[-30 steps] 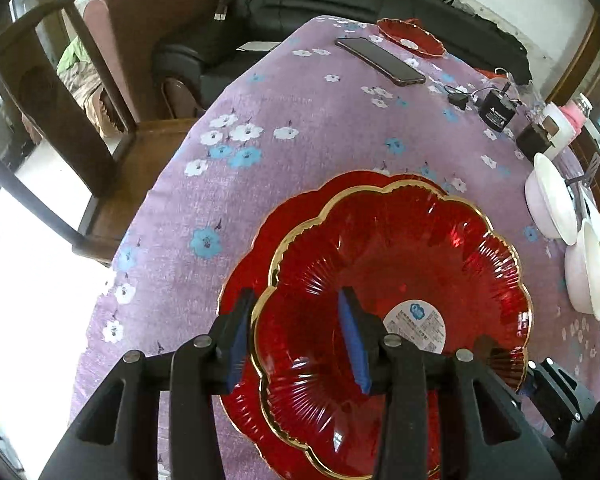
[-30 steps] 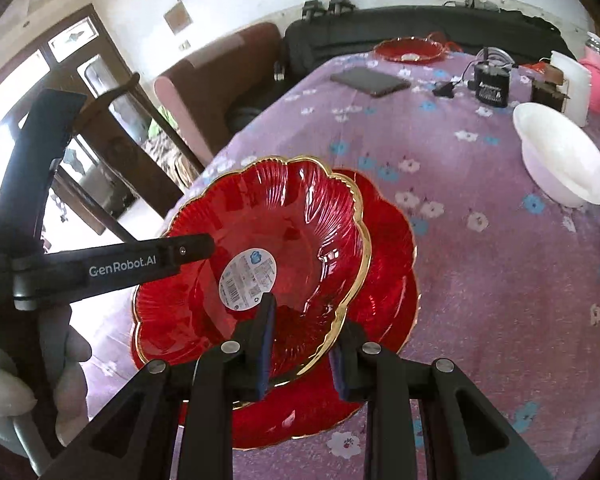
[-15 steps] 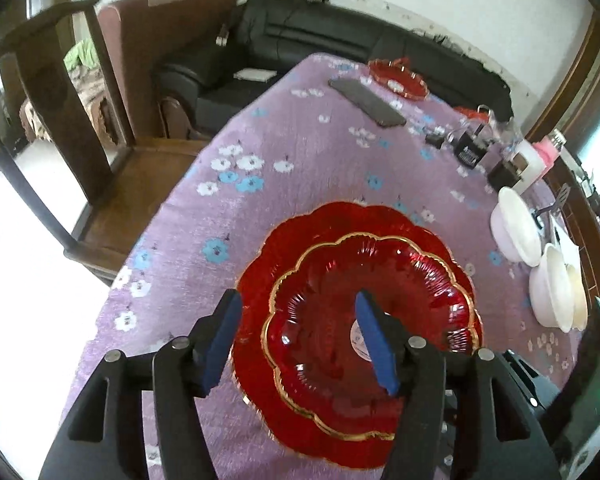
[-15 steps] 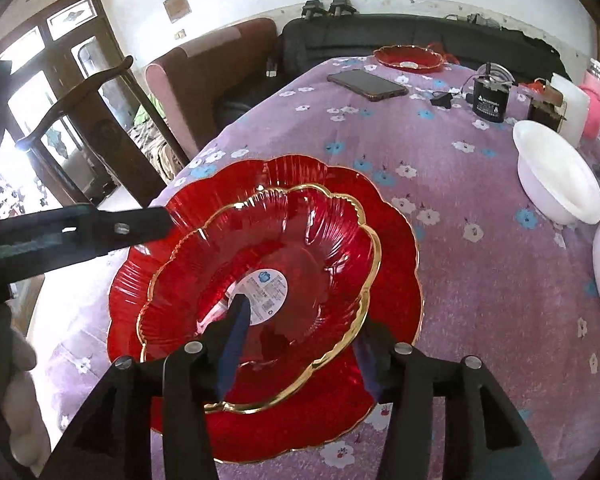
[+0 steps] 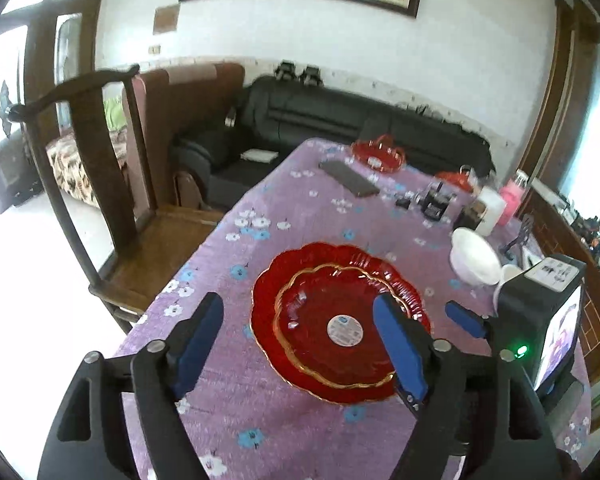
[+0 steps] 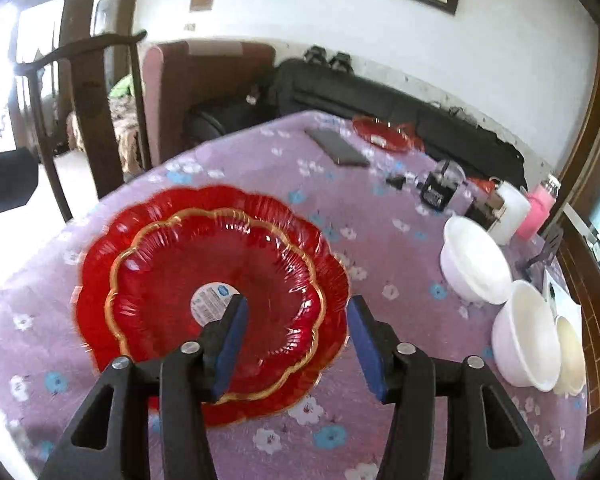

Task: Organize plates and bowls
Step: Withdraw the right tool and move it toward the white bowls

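Note:
A small red gold-rimmed plate (image 5: pixel 324 332) (image 6: pixel 216 284) lies stacked in a larger red scalloped plate (image 5: pixel 332 258) (image 6: pixel 100 236) on the purple flowered tablecloth. My left gripper (image 5: pixel 300 344) is open and empty, raised above the stack. My right gripper (image 6: pixel 296 336) is open and empty, above the stack's near right rim; it also shows in the left wrist view (image 5: pixel 464 320). White bowls (image 6: pixel 474 264) (image 6: pixel 526 332) (image 5: pixel 474 256) stand to the right. Another red plate (image 5: pixel 378 154) (image 6: pixel 386 136) sits at the table's far end.
A black phone (image 5: pixel 348 178) (image 6: pixel 336 146), a black charger (image 6: pixel 438 192), a white cup (image 6: pixel 510 212) and a pink container (image 6: pixel 540 210) lie toward the far right. A wooden chair (image 5: pixel 100 184) stands at the table's left edge, a black sofa (image 5: pixel 340 116) behind.
Both grippers let go of the small red plate, now resting in the larger plate. Both opened wide and drew up and back from the stack.

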The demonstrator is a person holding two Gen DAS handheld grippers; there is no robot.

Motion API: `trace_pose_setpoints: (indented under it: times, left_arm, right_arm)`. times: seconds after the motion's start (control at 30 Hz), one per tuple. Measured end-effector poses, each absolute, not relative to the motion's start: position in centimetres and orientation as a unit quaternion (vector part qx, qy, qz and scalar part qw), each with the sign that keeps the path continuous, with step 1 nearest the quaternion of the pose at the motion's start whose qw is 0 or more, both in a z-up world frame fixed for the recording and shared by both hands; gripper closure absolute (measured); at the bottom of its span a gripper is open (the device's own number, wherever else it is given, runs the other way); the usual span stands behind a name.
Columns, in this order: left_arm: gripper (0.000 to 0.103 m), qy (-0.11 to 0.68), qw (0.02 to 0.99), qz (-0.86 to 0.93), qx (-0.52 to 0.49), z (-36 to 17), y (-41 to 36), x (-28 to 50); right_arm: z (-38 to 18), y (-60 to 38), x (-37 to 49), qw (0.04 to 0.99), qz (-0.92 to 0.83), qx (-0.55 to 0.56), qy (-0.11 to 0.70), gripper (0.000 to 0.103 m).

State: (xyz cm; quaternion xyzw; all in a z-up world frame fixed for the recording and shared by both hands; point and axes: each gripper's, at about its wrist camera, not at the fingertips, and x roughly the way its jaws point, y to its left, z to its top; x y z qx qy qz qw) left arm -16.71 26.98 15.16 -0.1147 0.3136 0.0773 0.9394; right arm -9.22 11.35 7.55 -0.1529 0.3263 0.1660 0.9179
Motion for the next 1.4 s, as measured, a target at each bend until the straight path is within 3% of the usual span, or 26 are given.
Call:
trace_pose_setpoints:
  times: [0.1, 0.17, 0.23, 0.33, 0.47, 0.8, 1.1, 1.4]
  left_arm:
    - [0.019, 0.272, 0.953, 0.099, -0.087, 16.4, 25.5, -18.5]
    - [0.005, 0.23, 0.963, 0.131, -0.053, 17.6, 24.0, -20.0]
    - [0.0, 0.189, 0.97, 0.153, -0.032, 18.5, 22.7, -21.2]
    - [0.0, 0.162, 0.976, 0.146, -0.024, 19.3, 21.3, -21.9]
    - [0.0, 0.197, 0.974, 0.111, -0.015, 19.1, 18.8, -20.9]
    - [0.0, 0.268, 0.963, 0.008, 0.0, 15.9, 12.5, -19.6]
    - [0.0, 0.314, 0.95, 0.008, 0.0, 13.5, 11.2, -18.0]
    - [0.0, 0.307, 0.952, 0.007, 0.016, 14.0, 9.8, -17.2]
  right_arm:
    - [8.9, 8.6, -10.5, 0.929, 0.163, -0.12, 0.31, 0.043]
    - [9.7, 6.3, -11.5, 0.938, 0.157, -0.091, 0.294, 0.042]
    - [10.2, 4.4, -12.7, 0.949, 0.142, -0.075, 0.272, 0.032]
    - [10.7, 0.7, -14.9, 0.968, 0.09, -0.069, 0.224, 0.023]
    - [10.3, -5.1, -16.2, 0.977, 0.018, -0.065, 0.204, 0.012]
    - [7.5, -18.4, -16.4, 0.964, -0.067, 0.022, 0.255, 0.012]
    - [6.7, -19.9, -14.5, 0.958, -0.041, 0.053, 0.278, 0.012]
    - [7.6, -21.0, -13.1, 0.956, -0.02, 0.077, 0.281, 0.012]
